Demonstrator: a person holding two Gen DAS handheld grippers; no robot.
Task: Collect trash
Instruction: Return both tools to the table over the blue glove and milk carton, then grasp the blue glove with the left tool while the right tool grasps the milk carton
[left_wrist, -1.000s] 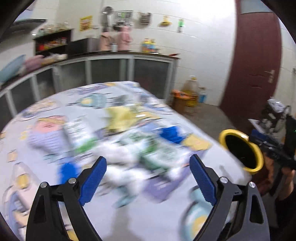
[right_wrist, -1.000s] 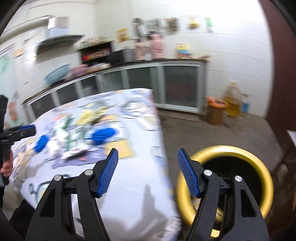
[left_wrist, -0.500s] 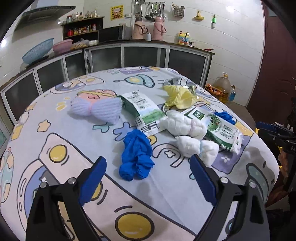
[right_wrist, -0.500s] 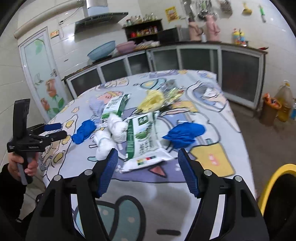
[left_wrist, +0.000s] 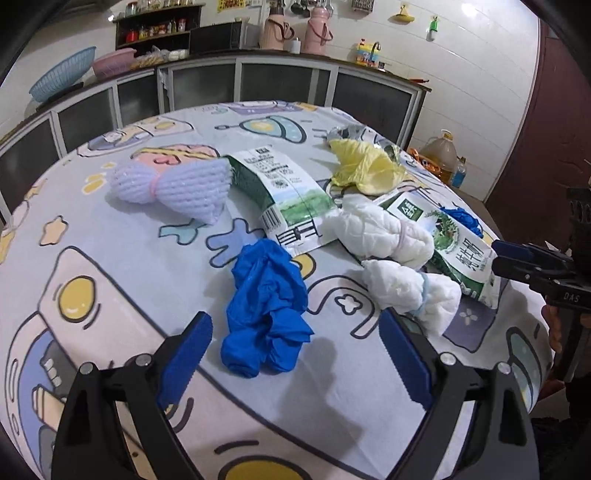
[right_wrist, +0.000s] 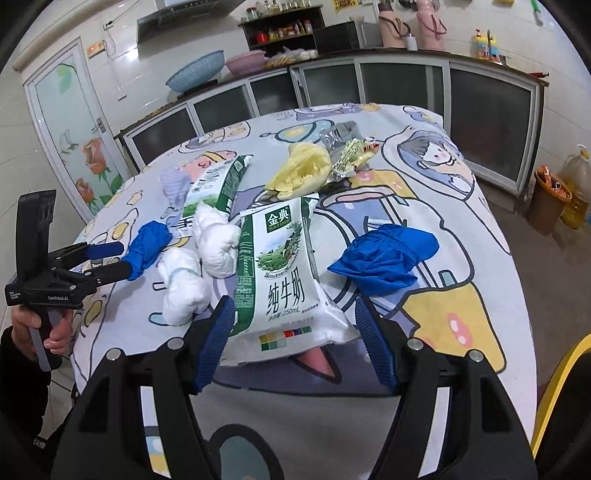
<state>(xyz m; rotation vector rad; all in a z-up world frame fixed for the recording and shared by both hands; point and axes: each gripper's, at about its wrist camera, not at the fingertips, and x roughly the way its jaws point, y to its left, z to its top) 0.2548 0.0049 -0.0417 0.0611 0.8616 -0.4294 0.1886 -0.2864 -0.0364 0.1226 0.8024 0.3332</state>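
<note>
Trash lies on a round table with a cartoon cloth (left_wrist: 110, 266). My left gripper (left_wrist: 295, 354) is open, its jaws either side of a crumpled blue glove (left_wrist: 266, 306). My right gripper (right_wrist: 295, 339) is open around the near end of a green and white milk pouch (right_wrist: 277, 269). A second blue glove (right_wrist: 384, 254) lies right of that pouch. Two white tied wads (left_wrist: 406, 288) (left_wrist: 376, 229), another milk pouch (left_wrist: 284, 199), a yellow bag (left_wrist: 362, 170) and a lilac foam net (left_wrist: 173, 184) lie further on.
A yellow-rimmed bin (right_wrist: 565, 398) stands at the table's right edge in the right wrist view. Foil wrappers (right_wrist: 347, 147) lie behind the yellow bag. Kitchen cabinets (left_wrist: 258, 85) run along the back wall. An orange bin (right_wrist: 546, 199) and an oil jug (right_wrist: 576, 188) stand on the floor.
Both grippers swung from the bin side toward the table and moved in. The left one now straddles the blue glove and the right one the milk pouch. Both stay open.
</note>
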